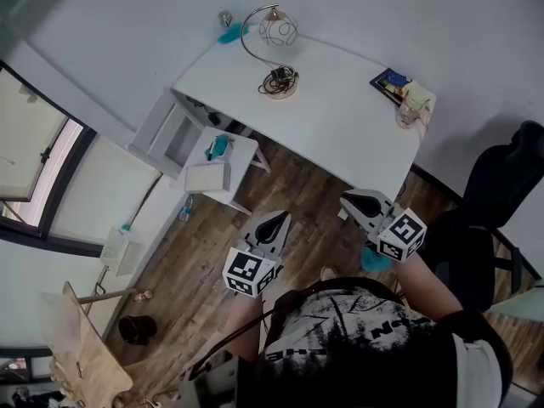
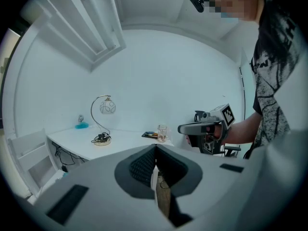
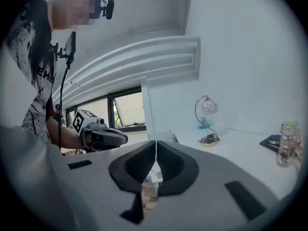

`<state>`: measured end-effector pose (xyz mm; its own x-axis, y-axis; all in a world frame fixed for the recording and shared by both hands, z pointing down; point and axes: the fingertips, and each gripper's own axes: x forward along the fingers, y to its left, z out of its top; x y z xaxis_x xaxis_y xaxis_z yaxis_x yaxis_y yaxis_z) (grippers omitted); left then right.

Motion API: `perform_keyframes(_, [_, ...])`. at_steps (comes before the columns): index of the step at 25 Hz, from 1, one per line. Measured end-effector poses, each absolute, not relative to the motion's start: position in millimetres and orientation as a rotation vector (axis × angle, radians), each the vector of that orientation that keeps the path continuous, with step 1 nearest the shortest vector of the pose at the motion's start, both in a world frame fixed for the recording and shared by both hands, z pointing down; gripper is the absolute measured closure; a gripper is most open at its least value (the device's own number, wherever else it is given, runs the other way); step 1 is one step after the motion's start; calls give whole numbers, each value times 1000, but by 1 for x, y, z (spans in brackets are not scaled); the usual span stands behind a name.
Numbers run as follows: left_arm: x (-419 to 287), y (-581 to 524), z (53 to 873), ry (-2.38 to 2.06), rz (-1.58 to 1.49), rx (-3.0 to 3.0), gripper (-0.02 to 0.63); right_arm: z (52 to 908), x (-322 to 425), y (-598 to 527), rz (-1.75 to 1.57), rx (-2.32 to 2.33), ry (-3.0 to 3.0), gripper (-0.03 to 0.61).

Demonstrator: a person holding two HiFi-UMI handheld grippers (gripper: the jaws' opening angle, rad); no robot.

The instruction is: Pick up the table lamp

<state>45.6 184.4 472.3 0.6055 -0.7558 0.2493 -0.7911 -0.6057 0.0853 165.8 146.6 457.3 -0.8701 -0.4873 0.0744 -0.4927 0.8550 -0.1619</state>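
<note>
The table lamp [image 1: 274,51] stands on the white desk [image 1: 331,117], with a curved metal arm, a round glass globe and a coiled cord on its base. It also shows in the left gripper view as the lamp [image 2: 103,123] and in the right gripper view as the lamp [image 3: 207,121]. My left gripper [image 1: 277,221] and right gripper [image 1: 360,199] are both shut and empty, held over the wooden floor short of the desk's near edge. Each gripper appears in the other's view: the right gripper [image 2: 182,128] and the left gripper [image 3: 124,138].
A bottle [image 1: 414,104] and a dark book [image 1: 389,82] sit at the desk's right end. A teal object [image 1: 229,33] lies behind the lamp. A white chair [image 1: 212,167] stands left of the desk, a black office chair [image 1: 489,211] on the right. Wooden frame [image 1: 81,347] at lower left.
</note>
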Motion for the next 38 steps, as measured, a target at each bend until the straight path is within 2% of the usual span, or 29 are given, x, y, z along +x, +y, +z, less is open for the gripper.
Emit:
perform_keyframes(15, [28,128,490,-1273,294,2610,598,470,145,90,237,753,-2962,558])
perform_keyframes(38, [-95,-57,503,-942,365,2767,600,482,29,-61,222,1126,-2791,558])
